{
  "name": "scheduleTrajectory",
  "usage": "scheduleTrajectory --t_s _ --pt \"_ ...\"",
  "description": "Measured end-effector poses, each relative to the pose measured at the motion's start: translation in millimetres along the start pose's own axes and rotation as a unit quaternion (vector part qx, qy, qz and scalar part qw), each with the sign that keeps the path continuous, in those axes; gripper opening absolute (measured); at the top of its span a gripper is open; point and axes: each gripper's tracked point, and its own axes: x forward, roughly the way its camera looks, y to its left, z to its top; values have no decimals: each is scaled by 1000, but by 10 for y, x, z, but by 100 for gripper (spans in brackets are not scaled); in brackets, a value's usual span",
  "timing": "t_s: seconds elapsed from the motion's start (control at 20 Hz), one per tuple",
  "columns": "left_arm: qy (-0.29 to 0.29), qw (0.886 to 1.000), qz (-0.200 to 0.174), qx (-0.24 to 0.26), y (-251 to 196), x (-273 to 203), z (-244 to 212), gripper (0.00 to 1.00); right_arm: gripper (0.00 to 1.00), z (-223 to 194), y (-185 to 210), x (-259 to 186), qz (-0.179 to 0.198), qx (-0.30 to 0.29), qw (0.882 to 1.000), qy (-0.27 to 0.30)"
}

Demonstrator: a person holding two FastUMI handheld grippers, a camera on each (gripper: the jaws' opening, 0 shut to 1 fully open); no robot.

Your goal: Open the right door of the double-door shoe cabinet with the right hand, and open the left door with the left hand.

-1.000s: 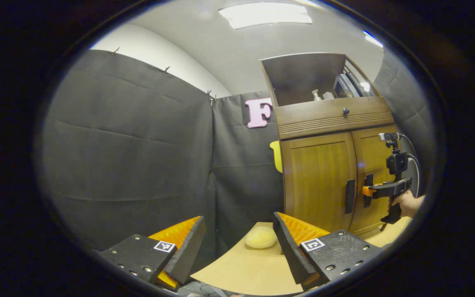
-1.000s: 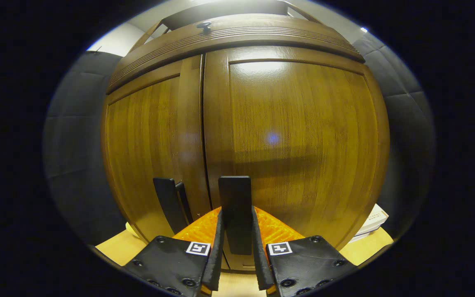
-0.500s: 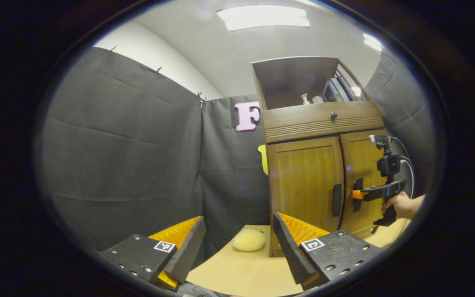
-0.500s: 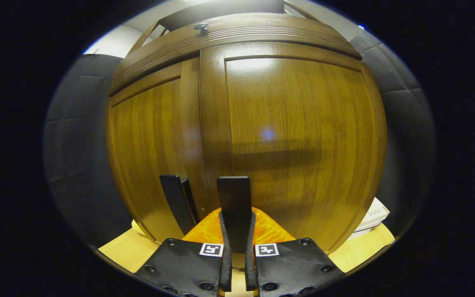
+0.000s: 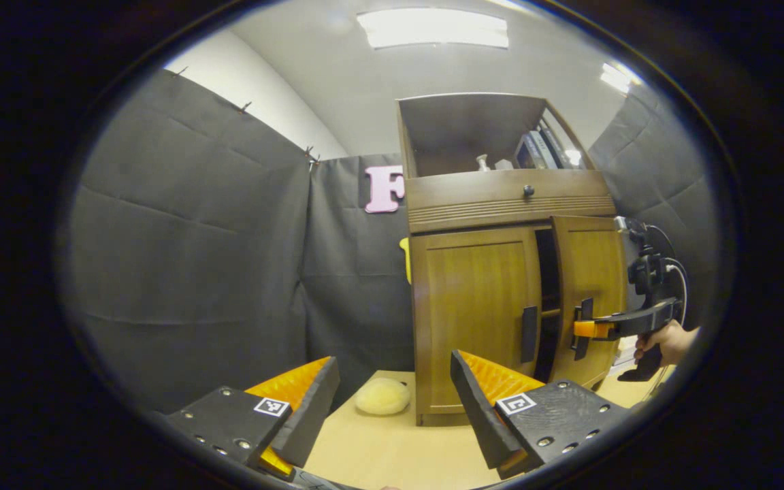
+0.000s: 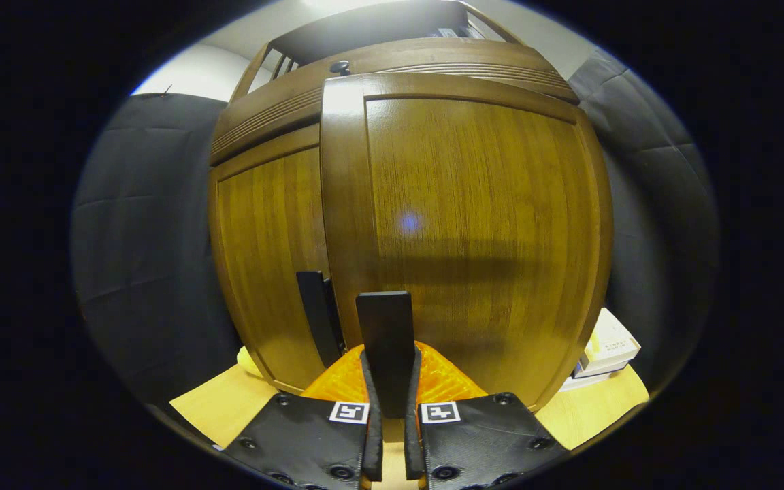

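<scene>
The shoe cabinet (image 5: 494,272) stands on a light wooden table (image 5: 392,456) against the black booth wall, ahead and to the right of the left gripper (image 5: 392,401). Its right door (image 6: 474,224) is swung partly out, with a dark gap between it and the left door (image 5: 477,313), which sits flush and closed. An open shelf tops the cabinet, above a drawer with 1 small knob (image 5: 529,191).

In the right gripper view, the right gripper (image 6: 392,422) has its 2 fingers pressed together on the right door's handle (image 6: 385,340), which rises upright between them. The left door's handle (image 6: 314,316) stands just to the left, untouched. In the left gripper view, a hand (image 5: 664,340) holds that gripper level at the handle.

The left gripper's fingers are spread wide apart, holding nothing, well short of the cabinet. A pale round sponge-like object (image 5: 383,397) lies on the table beside the cabinet's left foot, and books (image 6: 606,350) lie stacked at its right.
</scene>
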Motion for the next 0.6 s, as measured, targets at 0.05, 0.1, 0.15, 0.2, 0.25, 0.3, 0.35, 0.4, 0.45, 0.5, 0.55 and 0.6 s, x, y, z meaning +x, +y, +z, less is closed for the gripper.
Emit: scheduleTrajectory --t_s 0.05,0.1,0.15,0.2,0.25,0.3,0.35,0.4,0.45,0.5,0.55,0.6 --pt "0 1000 -6 -1 -12 9 1 96 14 0 -20 -43 1 0 1000 1" --pt "0 1000 -12 -3 -32 13 -11 96 14 -2 -26 -98 2 0 1000 1" --pt "0 1000 -19 -5 -43 23 -3 96 14 -8 -45 -144 3 -1 1000 1" --pt "0 1000 -25 -6 -51 25 -3 95 14 -16 -64 -188 5 -3 1000 0" --pt "1 1000 -31 -5 -63 34 -13 96 14 -17 -77 -237 6 -4 1000 1" --pt "1 999 -37 -4 -85 36 -12 96 14 -33 -98 -288 7 -4 1000 1" --pt "1 999 -44 -4 -102 45 -7 95 14 -35 -117 -341 8 -3 1000 1" --pt "1 999 -52 -5 -119 50 -6 96 17 -66 -139 -403 8 -3 1000 1" --pt "2 998 -61 -5 -142 52 -2 96 14 -62 -170 -465 7 -3 1000 1" --pt "1 998 -70 -5 -153 48 -5 96 14 -67 -203 -527 6 -2 1000 1" --pt "-1 997 -79 -5 -165 57 0 96 14 -73 -240 -593 5 -1 1000 0" --pt "-2 996 -88 -3 -180 52 4 96 14 -80 -276 -658 4 -1 1000 -3"
